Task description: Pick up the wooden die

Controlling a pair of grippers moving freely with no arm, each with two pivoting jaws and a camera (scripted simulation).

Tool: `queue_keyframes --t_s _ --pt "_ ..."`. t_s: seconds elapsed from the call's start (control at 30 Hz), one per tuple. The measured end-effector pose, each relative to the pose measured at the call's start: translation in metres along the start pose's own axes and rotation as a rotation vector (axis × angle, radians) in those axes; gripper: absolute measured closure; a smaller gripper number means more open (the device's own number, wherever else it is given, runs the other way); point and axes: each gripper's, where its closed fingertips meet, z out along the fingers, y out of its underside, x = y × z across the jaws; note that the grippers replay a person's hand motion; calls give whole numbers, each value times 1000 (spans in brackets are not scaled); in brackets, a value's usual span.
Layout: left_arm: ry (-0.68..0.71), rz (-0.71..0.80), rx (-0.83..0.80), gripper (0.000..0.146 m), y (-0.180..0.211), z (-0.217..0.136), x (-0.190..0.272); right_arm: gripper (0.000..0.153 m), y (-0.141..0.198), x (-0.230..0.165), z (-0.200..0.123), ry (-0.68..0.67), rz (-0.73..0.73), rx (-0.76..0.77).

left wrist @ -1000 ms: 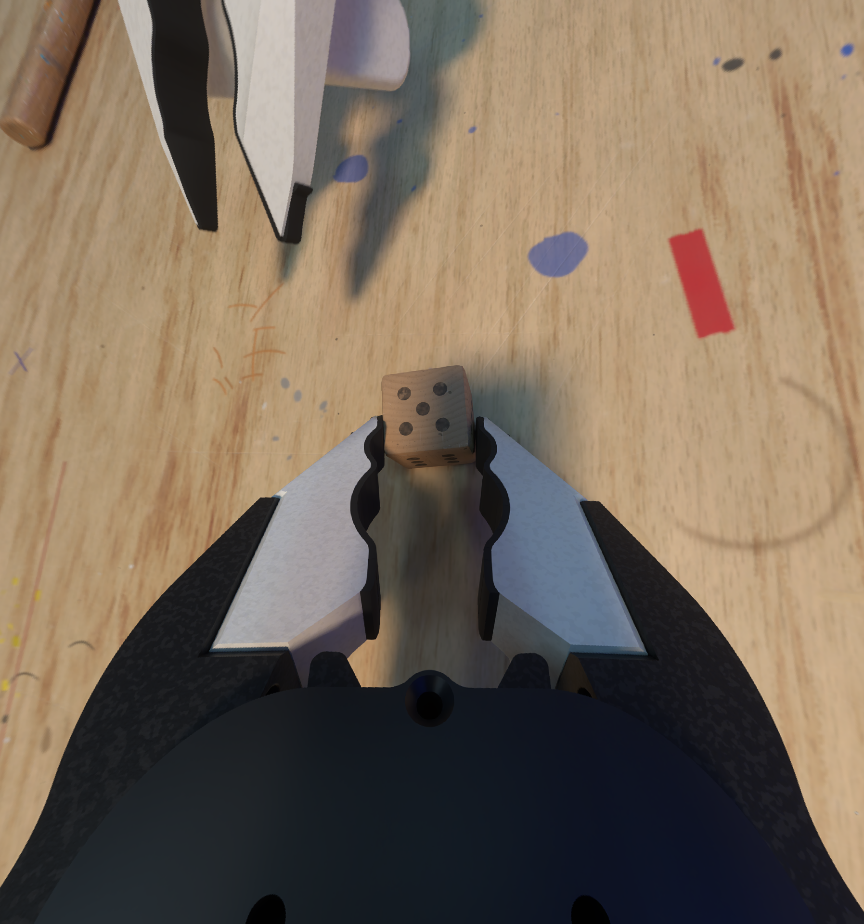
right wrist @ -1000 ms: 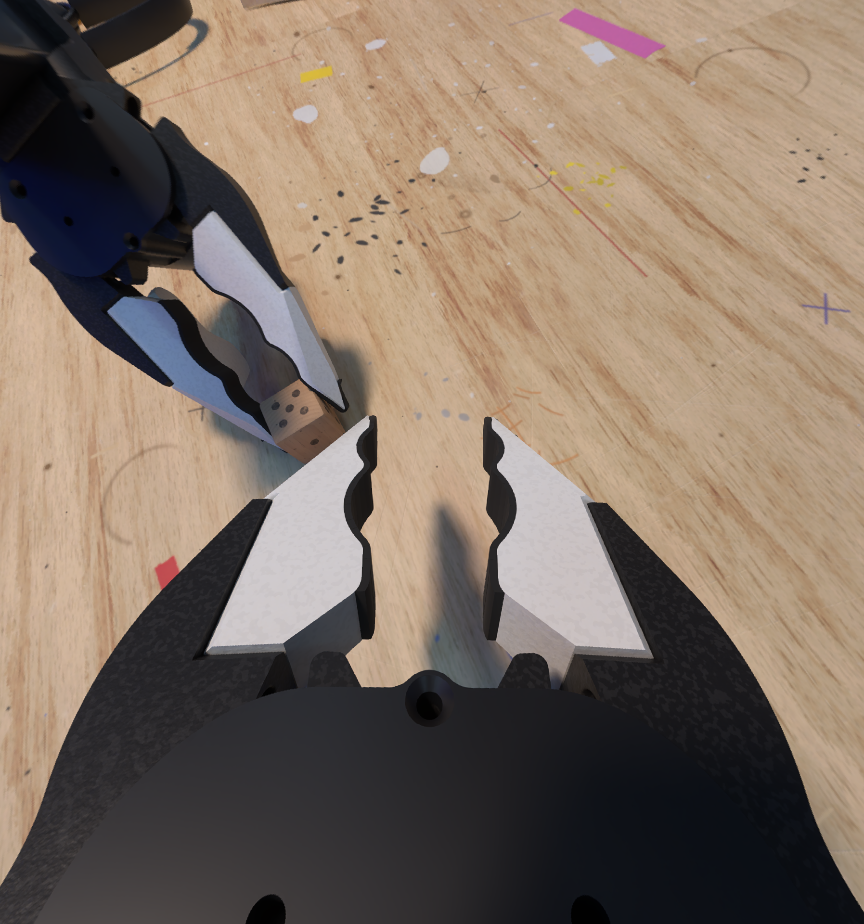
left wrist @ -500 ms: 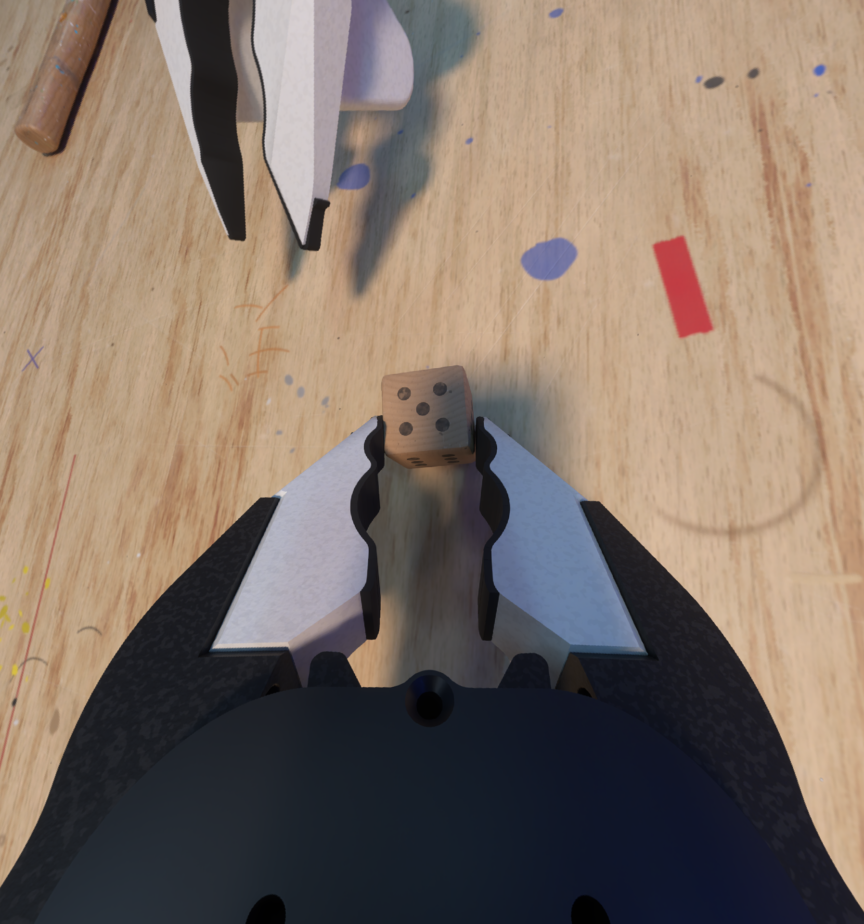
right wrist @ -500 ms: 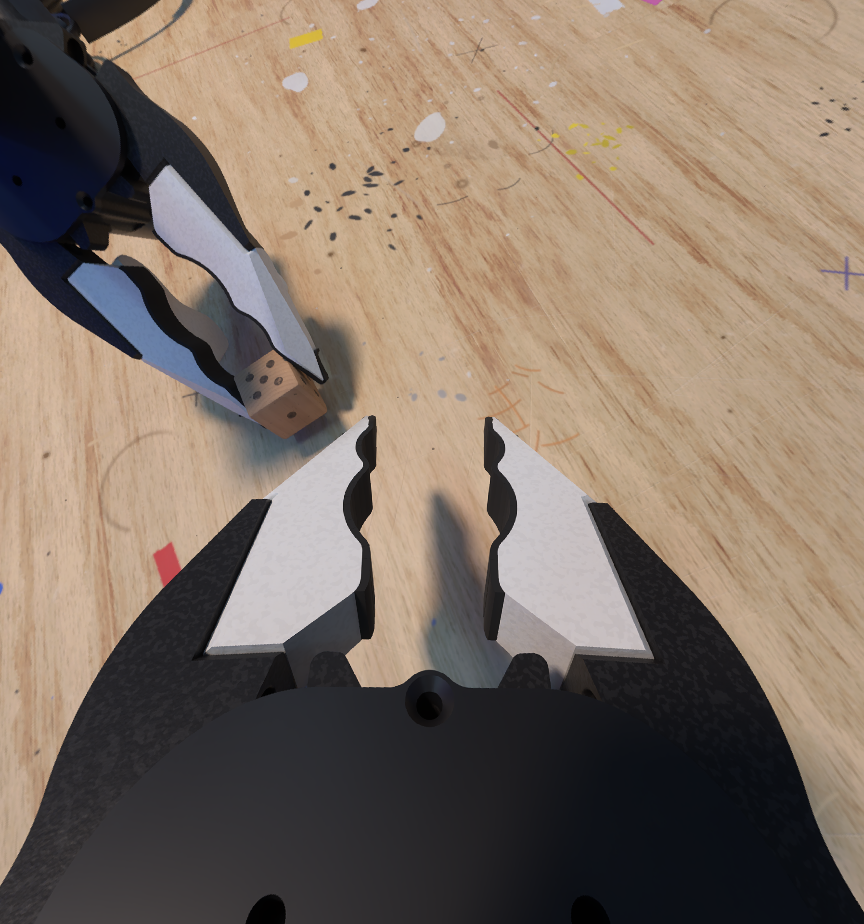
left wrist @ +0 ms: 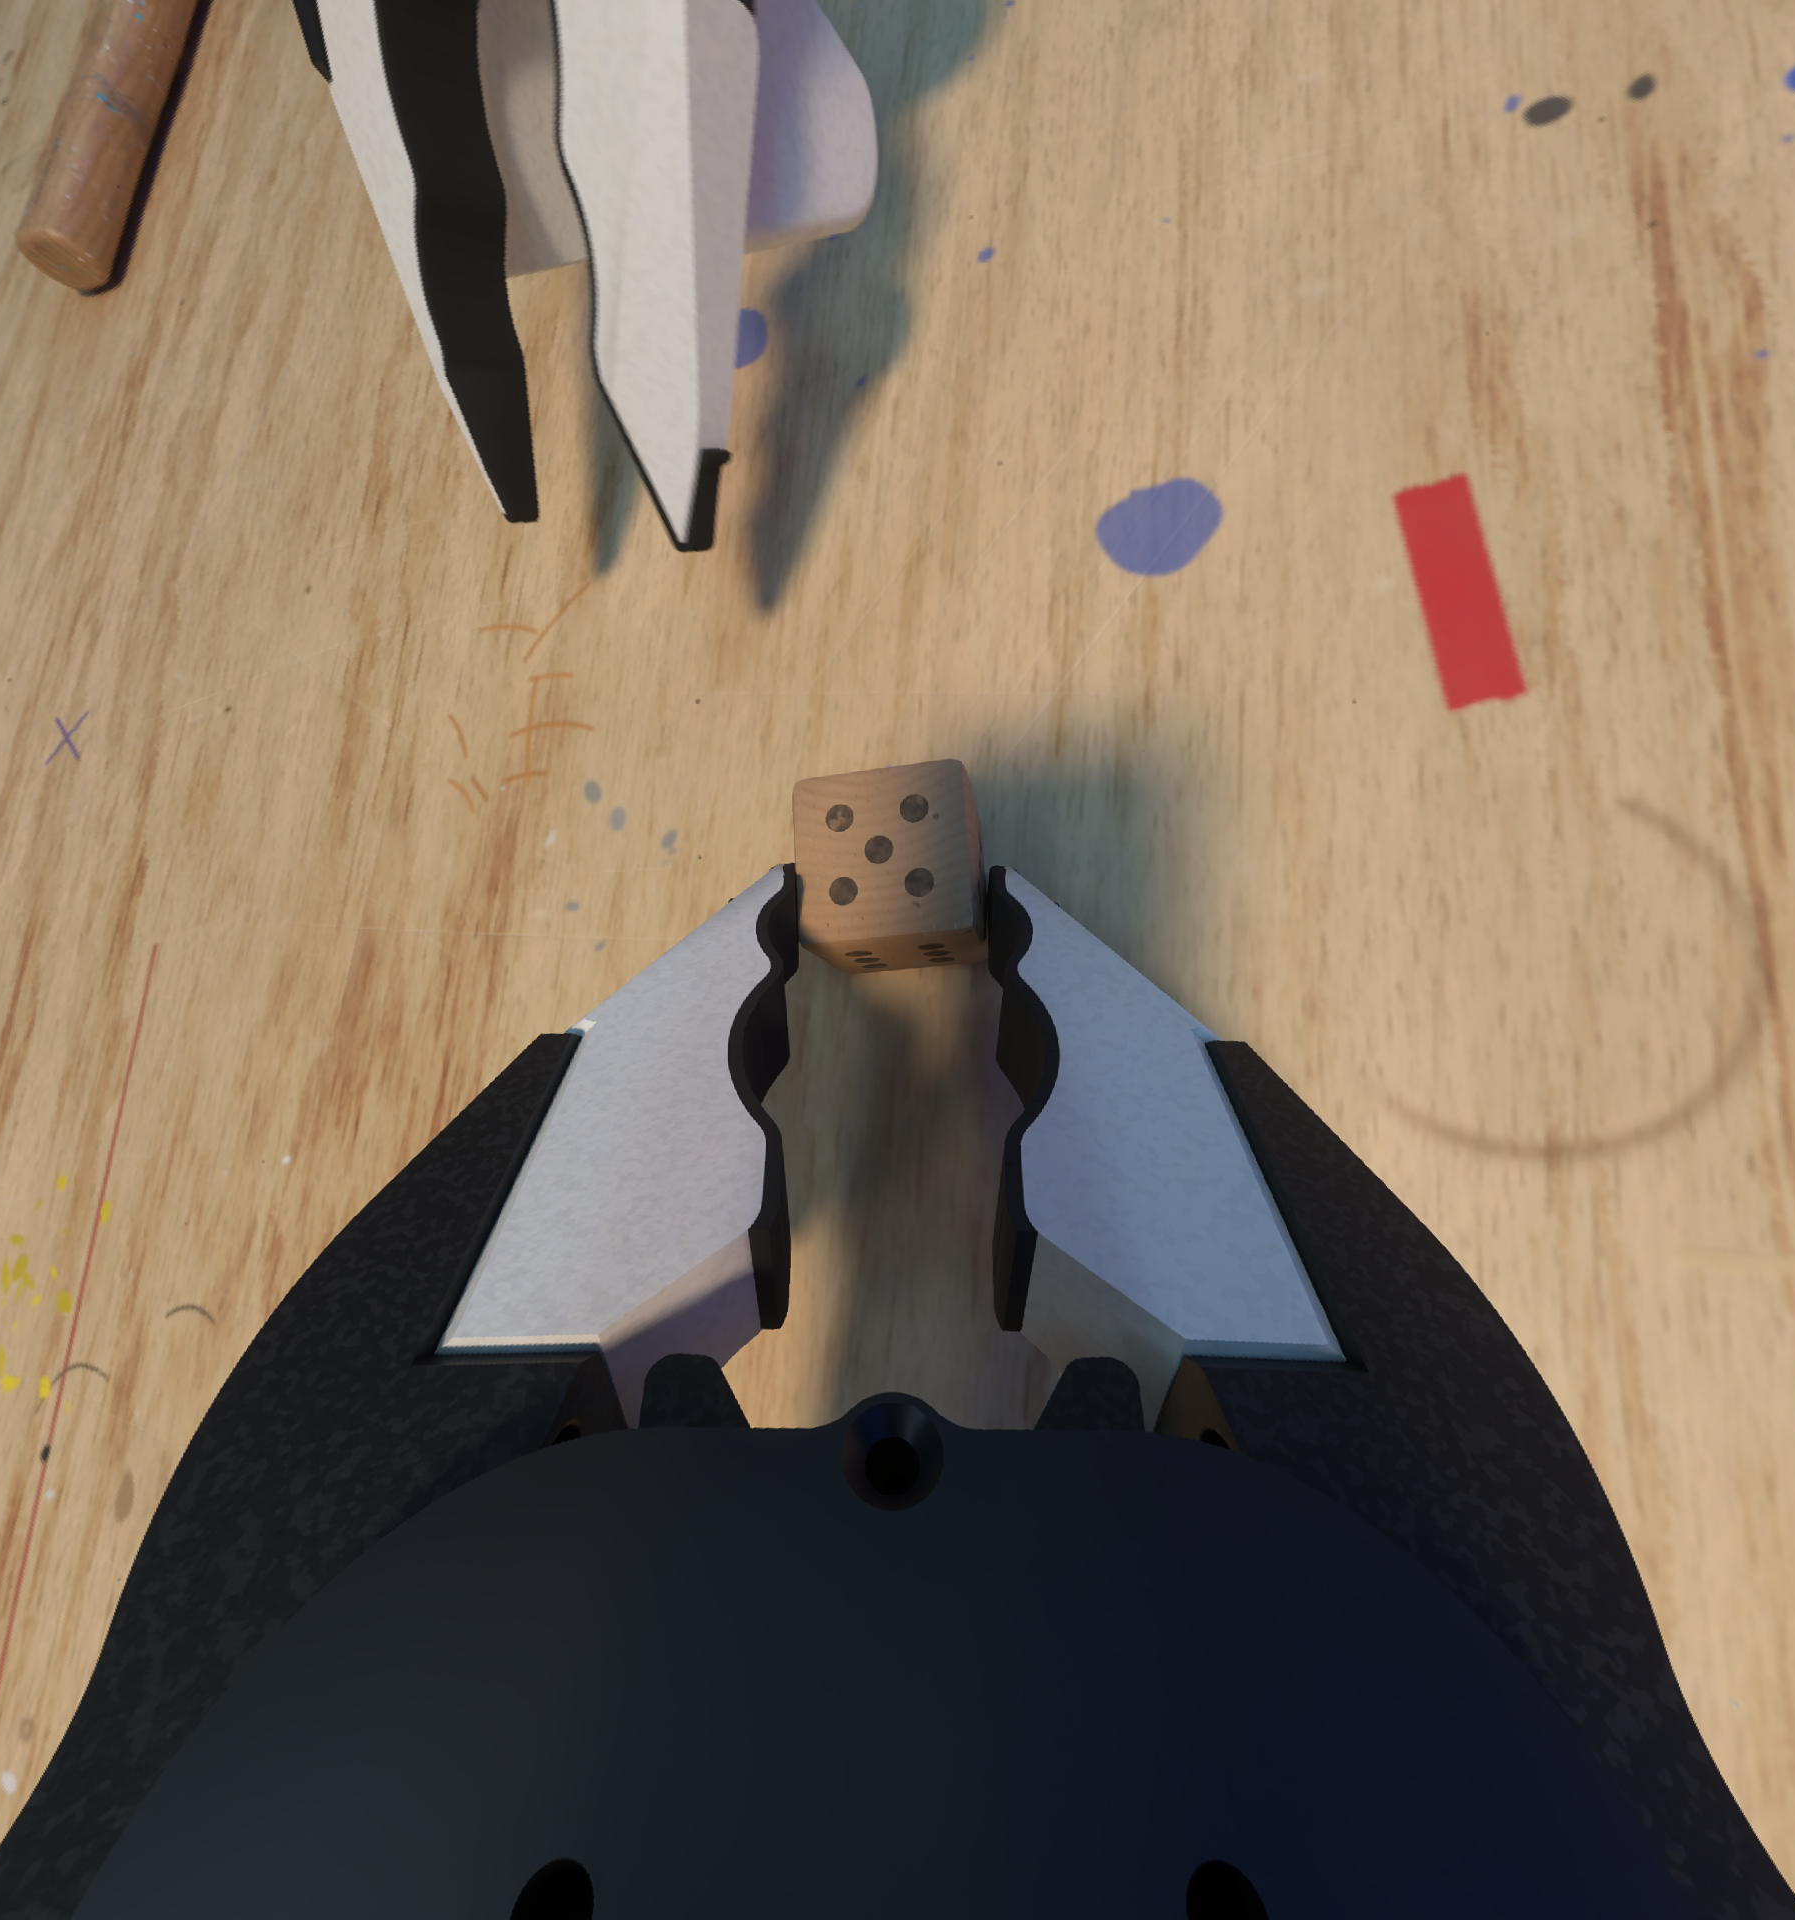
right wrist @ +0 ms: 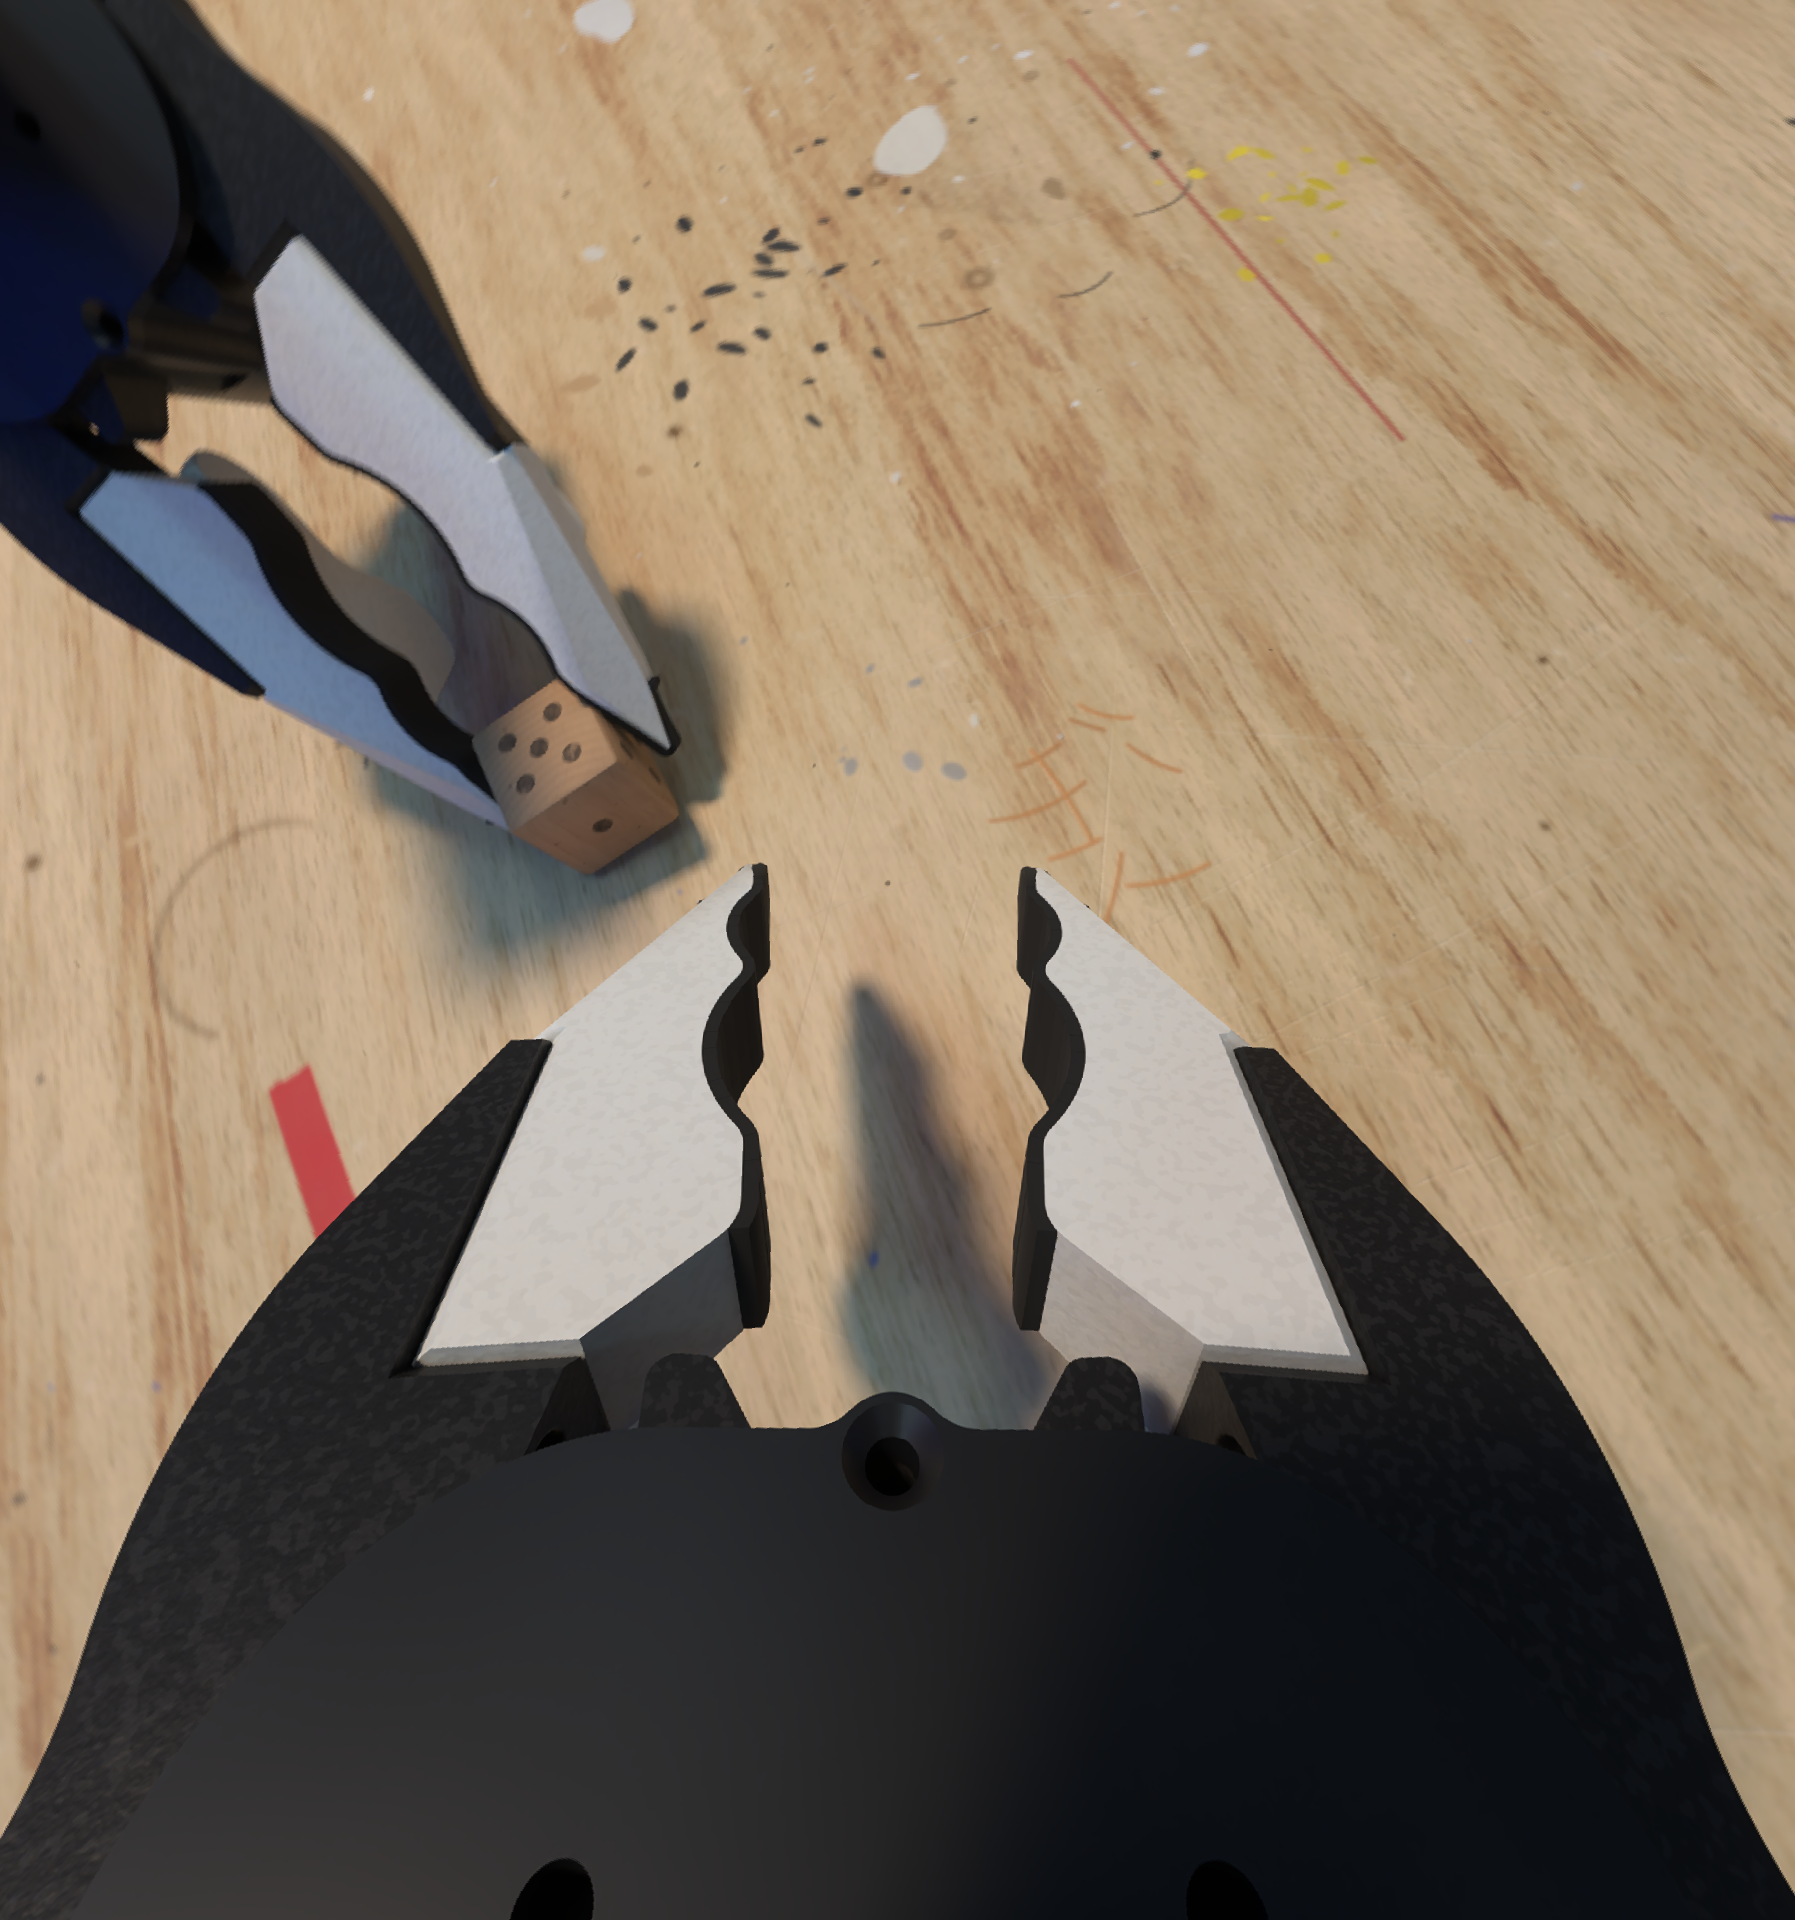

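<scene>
One die (left wrist: 888, 868), pinched at the fingertips of the left gripper (left wrist: 891, 914), just above the table (left wrist: 1288, 935). The right gripper (right wrist: 893, 894) hovers nearby, parted, empty. One wooden handle (left wrist: 98, 145) lies far off.

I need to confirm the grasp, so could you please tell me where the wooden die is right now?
The wooden die sits pinched between the fingertips of the left hand-held gripper, centre of the left wrist view, above the wooden tabletop.
</scene>
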Motion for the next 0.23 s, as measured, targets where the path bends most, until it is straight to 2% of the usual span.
queue_keyframes --t_s 0.23 --pt "-24 -24 -8 110 -6 7 -1 101 15 -4 2 -55 -284 0"
